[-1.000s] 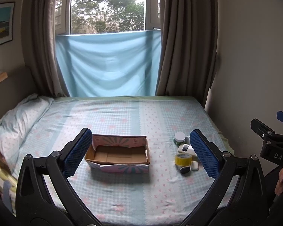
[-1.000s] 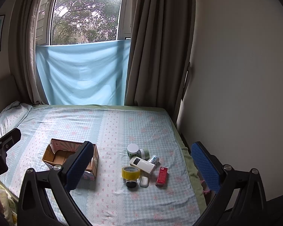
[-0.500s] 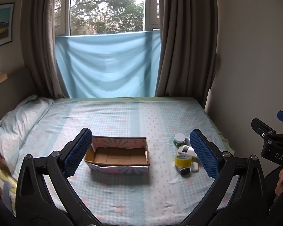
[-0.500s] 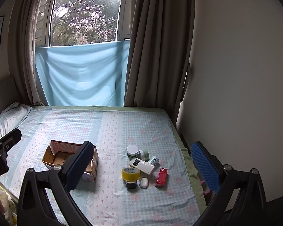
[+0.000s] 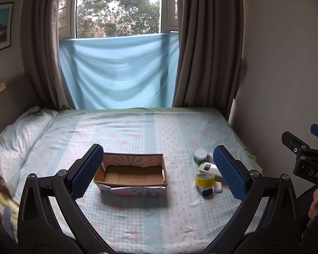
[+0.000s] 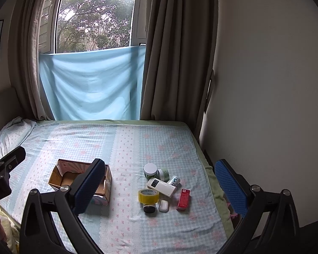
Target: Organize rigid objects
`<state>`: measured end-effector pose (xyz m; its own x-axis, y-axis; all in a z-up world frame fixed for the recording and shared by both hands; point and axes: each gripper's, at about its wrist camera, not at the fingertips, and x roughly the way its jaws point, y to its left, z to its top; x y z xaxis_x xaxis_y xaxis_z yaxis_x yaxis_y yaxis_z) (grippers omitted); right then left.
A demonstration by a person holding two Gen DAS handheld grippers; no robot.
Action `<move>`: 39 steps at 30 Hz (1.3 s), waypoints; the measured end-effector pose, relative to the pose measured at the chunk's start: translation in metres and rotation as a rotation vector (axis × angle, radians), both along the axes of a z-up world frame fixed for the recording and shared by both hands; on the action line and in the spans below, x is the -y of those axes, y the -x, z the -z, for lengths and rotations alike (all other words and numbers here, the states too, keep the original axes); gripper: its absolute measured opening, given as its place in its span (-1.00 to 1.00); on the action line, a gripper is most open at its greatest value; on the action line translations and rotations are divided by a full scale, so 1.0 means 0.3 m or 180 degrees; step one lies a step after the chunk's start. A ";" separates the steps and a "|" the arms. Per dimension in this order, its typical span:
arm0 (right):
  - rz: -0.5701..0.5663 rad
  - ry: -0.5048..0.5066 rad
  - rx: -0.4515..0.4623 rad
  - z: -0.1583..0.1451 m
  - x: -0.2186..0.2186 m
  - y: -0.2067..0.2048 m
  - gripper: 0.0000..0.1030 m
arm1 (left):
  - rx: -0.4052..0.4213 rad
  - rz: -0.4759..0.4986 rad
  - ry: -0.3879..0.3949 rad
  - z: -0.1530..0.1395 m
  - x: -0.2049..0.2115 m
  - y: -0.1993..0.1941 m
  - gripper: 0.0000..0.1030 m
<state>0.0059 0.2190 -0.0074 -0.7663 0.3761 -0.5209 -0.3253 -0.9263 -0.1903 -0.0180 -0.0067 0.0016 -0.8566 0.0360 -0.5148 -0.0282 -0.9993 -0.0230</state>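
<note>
An open cardboard box lies on the bed, nothing visible inside. To its right sits a cluster: yellow tape roll, white remote, white-lidded jar, green jar, small bottle, red box, white case and dark round lid. My left gripper hovers open above the box, holding nothing. My right gripper hangs open over the cluster, holding nothing.
The bed has a checked sheet, with a pillow at the left. A wall stands close to the bed's right edge. Curtains and a blue cloth cover the window behind. A hand holds the other gripper's handle.
Both views have drifted only slightly. The objects on the bed lie where they were and both grippers stay open.
</note>
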 end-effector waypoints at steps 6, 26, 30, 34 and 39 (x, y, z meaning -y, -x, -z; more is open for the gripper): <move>0.0120 -0.0032 0.0076 -0.013 -0.018 0.032 0.99 | 0.0162 0.0138 -0.0046 0.001 0.002 0.071 0.99; 0.0713 0.0363 0.0852 0.273 -0.538 0.305 0.99 | 0.1670 0.0833 -0.0376 0.509 -0.334 0.576 0.99; 0.0832 0.0436 0.1168 0.420 -0.686 0.391 0.99 | 0.2091 0.0896 -0.0248 0.696 -0.458 0.680 0.99; 0.0880 0.0583 0.1510 0.586 -0.809 0.469 0.99 | 0.2398 0.0880 -0.0271 0.873 -0.539 0.778 0.99; 0.0844 0.0676 0.2079 0.819 -0.928 0.567 0.99 | 0.2733 0.0853 -0.0105 1.085 -0.627 0.884 0.99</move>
<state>-0.1641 0.4972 -0.2532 -0.1721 0.3459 -0.9223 -0.4252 -0.8707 -0.2472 -0.2831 0.1815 -0.3237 -0.1382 0.2053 -0.9689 -0.2202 -0.9602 -0.1720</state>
